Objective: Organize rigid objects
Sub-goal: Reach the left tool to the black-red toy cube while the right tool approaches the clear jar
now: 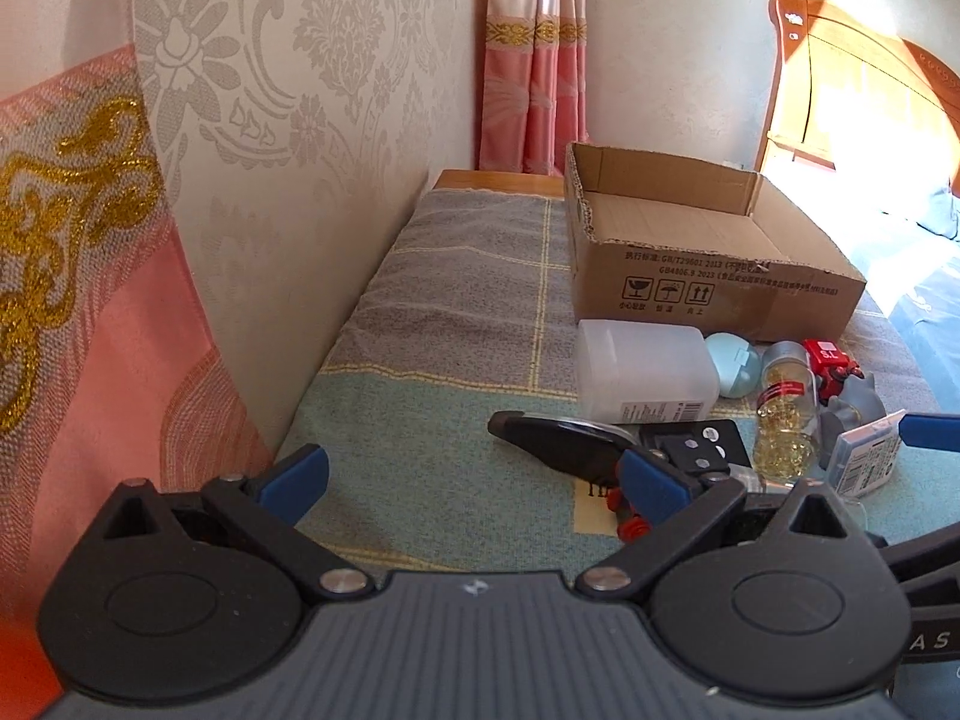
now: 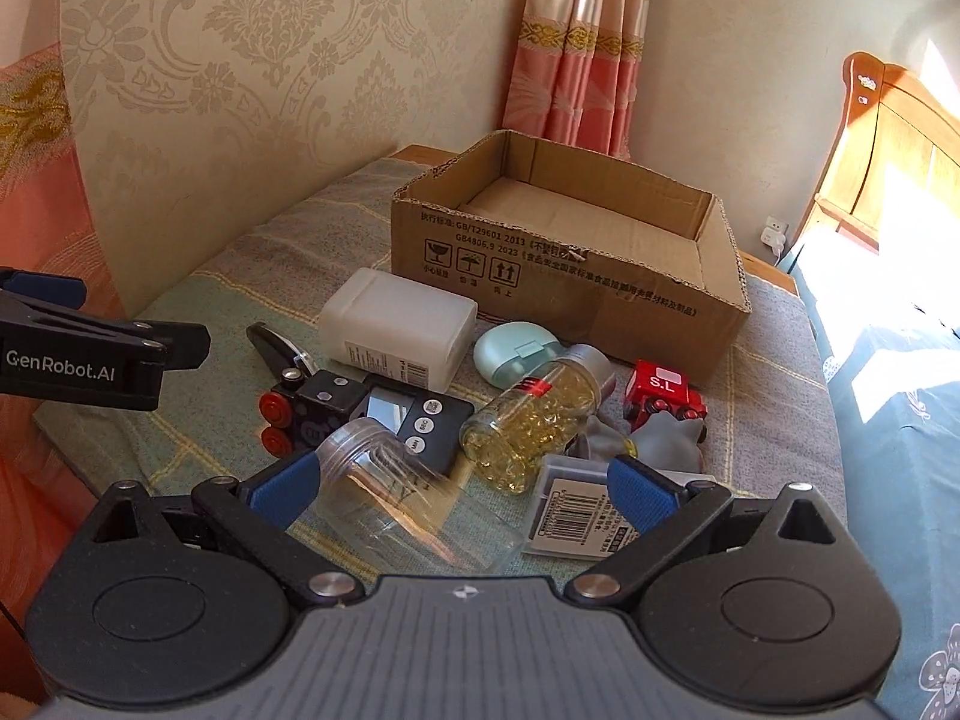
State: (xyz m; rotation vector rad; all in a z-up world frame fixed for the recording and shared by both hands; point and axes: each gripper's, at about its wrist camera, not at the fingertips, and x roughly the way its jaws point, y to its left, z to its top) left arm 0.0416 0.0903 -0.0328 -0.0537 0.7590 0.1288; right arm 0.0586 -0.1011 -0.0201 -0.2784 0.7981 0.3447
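An open cardboard box (image 2: 576,276) stands at the back of the cloth-covered table; it also shows in the left wrist view (image 1: 708,276). In front of it lies a heap: a white plastic bottle (image 2: 396,327), a mint round case (image 2: 516,354), a jar of yellow capsules (image 2: 528,420), a red toy truck (image 2: 660,393), a black timer (image 2: 414,417), a black toy with red wheels (image 2: 300,408) and a clear empty jar (image 2: 408,498). My right gripper (image 2: 462,495) is open with the clear jar between its fingers. My left gripper (image 1: 474,480) is open and empty, left of the heap.
A barcoded flat pack (image 2: 576,516) and a grey soft figure (image 2: 660,438) lie at the right of the heap. A black folded tool (image 1: 558,438) lies at its left. Wallpapered wall (image 1: 300,120) on the left, a bed (image 2: 888,360) on the right.
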